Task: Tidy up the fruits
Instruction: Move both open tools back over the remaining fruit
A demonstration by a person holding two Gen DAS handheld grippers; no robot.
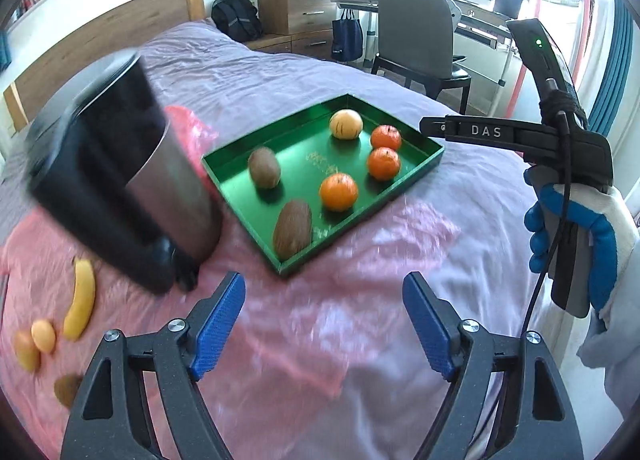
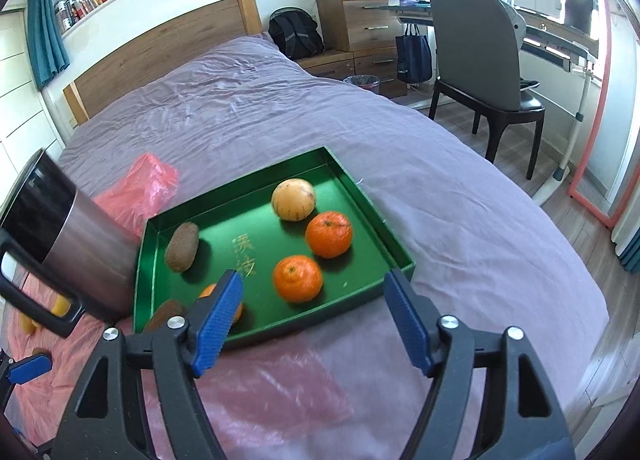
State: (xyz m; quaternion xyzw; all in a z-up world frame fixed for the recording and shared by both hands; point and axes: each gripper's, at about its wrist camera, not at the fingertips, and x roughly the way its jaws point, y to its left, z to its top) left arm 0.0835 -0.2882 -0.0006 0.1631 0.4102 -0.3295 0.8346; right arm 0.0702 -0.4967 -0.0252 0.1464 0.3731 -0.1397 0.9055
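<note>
state: our left gripper (image 1: pixel 324 324) and right gripper (image 2: pixel 314 324) both spread, nothing between | fruits: three round orange mandarins (image 2: pixel 298 278), pale yellow round fruit (image 2: pixel 293 199), two brown fuzzy kiwis (image 1: pixel 264 167) in shallow green rectangular tray (image 2: pixel 400 260); yellow curved banana (image 1: pixel 80 304) far left on pink plastic sheet (image 1: pixel 280 320) | risk: we may knock steel mug with black handle (image 1: pixel 132 196) just left of tray when reaching for banana
</note>
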